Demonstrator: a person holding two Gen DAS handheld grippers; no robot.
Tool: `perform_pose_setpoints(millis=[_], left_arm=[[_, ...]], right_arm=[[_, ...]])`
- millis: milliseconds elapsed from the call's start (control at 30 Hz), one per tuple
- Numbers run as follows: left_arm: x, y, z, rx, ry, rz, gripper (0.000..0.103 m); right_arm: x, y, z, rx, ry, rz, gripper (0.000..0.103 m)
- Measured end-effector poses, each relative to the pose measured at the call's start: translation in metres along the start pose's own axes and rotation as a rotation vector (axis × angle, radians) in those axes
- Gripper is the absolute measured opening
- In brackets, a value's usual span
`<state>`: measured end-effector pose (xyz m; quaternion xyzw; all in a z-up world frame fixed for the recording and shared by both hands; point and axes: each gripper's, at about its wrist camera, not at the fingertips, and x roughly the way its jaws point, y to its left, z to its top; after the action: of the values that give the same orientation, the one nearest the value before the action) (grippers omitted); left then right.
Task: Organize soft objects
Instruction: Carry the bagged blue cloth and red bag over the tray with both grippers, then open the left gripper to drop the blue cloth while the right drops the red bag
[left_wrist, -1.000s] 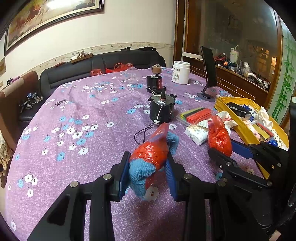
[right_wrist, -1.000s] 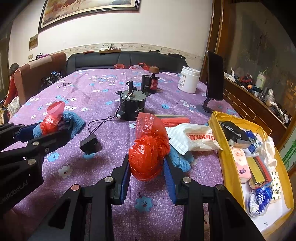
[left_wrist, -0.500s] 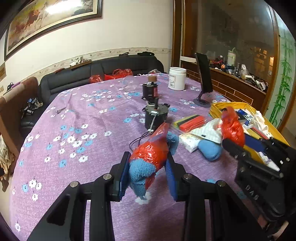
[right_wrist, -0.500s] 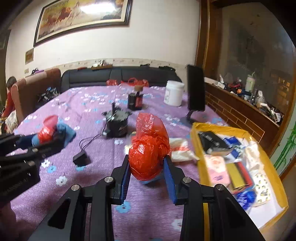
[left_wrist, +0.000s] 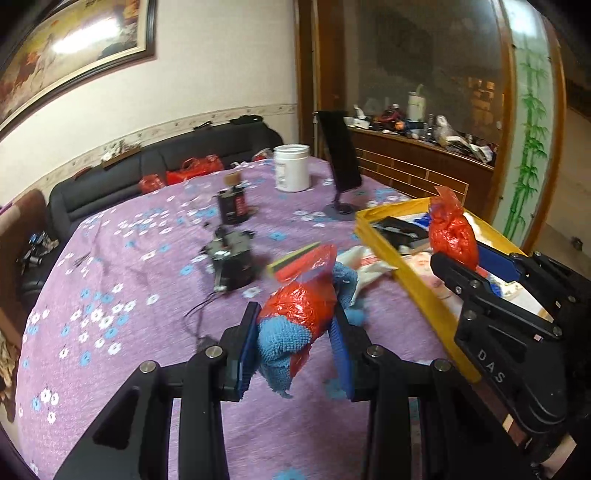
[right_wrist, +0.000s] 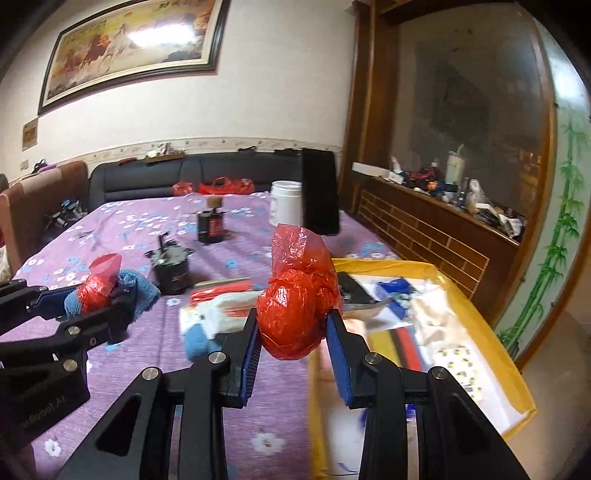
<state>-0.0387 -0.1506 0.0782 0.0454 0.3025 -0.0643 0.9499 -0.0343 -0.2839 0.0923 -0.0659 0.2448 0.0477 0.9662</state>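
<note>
Two grippers, left (left_wrist: 295, 343) and right (right_wrist: 293, 341), each clench one red bag (left_wrist: 299, 306).

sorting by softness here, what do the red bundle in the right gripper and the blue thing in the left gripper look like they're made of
Red bundle: thin plastic film, glossy, judging by crinkles and shiny highlights. Blue thing: looks like microfibre or chenille cloth, matte, with nubby looped pile; red film is wrapped around its top.
</note>
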Motion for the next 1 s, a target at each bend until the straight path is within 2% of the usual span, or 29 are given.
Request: perform_pose_setpoints(millis=[233,733,1000], left_arm=[[0.004,-0.046,0.009,0.068,0.002,-0.039,0.036],[0.035,-0.143,0.009,0.179,0.071,-0.151,0.036],[0.052,-0.169,0.006,0.216,0.104,-0.168,0.036]], right_arm=[[-0.006,-0.038,-0.006,0.054,0.000,-0.038,0.037],[-0.010,-0.130,-0.032,0.168,0.049,-0.144,0.037],[-0.006,-0.156,-0.041,0.204,0.071,-0.169,0.037]])
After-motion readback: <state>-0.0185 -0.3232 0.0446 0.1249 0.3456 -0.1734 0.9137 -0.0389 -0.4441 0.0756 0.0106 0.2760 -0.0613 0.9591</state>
